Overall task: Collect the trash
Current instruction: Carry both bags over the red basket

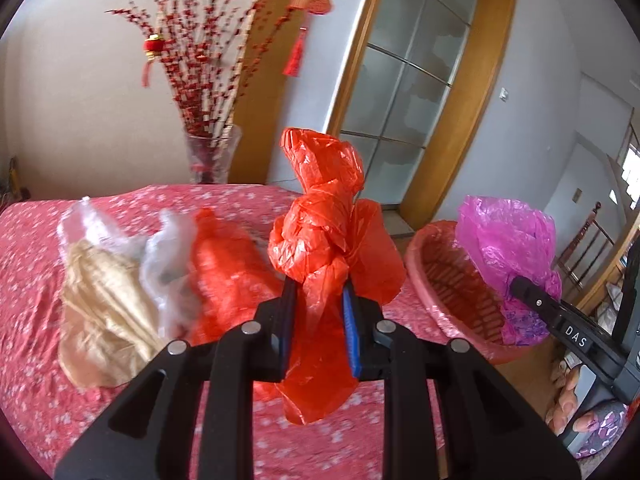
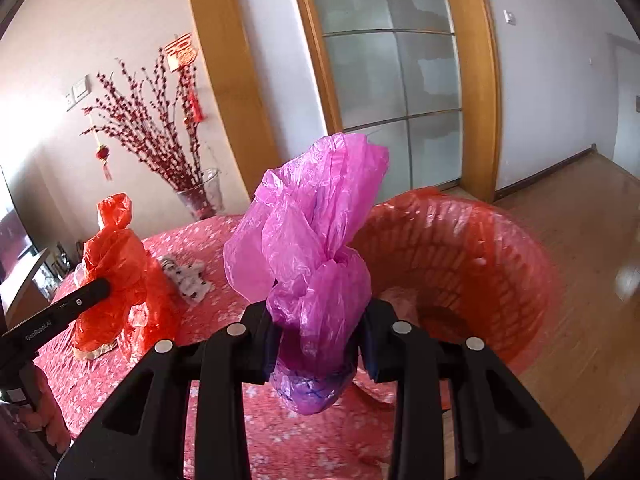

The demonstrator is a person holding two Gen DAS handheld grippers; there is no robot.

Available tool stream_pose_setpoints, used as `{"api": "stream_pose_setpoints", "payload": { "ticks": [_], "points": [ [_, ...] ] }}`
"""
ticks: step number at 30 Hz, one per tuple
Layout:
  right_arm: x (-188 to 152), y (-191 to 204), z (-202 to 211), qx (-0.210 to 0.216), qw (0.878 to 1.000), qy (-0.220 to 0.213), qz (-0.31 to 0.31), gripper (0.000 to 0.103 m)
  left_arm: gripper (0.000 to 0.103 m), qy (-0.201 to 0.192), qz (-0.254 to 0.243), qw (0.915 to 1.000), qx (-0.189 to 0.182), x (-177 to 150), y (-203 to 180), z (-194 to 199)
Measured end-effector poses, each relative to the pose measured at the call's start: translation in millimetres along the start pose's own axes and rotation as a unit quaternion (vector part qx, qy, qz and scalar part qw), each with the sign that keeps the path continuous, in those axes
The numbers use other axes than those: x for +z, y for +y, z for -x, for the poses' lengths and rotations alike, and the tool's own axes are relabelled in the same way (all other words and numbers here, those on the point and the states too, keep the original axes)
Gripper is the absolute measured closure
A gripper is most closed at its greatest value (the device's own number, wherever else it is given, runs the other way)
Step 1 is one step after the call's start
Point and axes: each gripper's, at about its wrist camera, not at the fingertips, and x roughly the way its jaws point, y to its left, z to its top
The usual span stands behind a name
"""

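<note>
left wrist view: the left claw clamped a knotted red plastic bag above the surface; the right claw gripped a knotted pink bag beside the red basket, where both likely belonged next.

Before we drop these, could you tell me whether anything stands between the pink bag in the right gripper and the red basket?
Nothing visible does. The right gripper holds the knotted pink bag in the air, and the red basket sits just beyond it with its mouth open. The orange bag in the left gripper hangs off to the other side.
</note>
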Motion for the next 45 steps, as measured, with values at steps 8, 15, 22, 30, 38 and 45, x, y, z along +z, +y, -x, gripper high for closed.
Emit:
{"api": "stream_pose_setpoints", "payload": {
  "ticks": [8,15,22,30,38,45],
  "points": [
    [3,-26,7,-0.025,0.999,-0.013,-0.018,0.07,0.081,0.01,-0.014,0.9991,-0.04,5,-33,-17],
    [18,-54,24,-0.06,0.996,-0.048,-0.038,0.07,0.081,0.011,-0.024,0.9969,-0.074,18,-65,-34],
    [29,-79,34,-0.081,0.992,-0.07,-0.063,0.07,0.081,0.018,-0.044,0.9932,-0.106,27,-106,-58],
    [29,-95,25,-0.088,0.991,-0.071,-0.076,0.07,0.081,0.037,-0.05,0.9898,-0.128,27,-133,-86],
    [33,-103,16,-0.089,0.99,-0.066,-0.086,0.07,0.081,0.052,-0.049,0.9885,-0.133,21,-140,-99],
    [35,-105,8,-0.092,0.99,-0.061,-0.091,0.069,0.081,0.062,-0.05,0.9873,-0.138,22,-147,-110]
  ]
}}
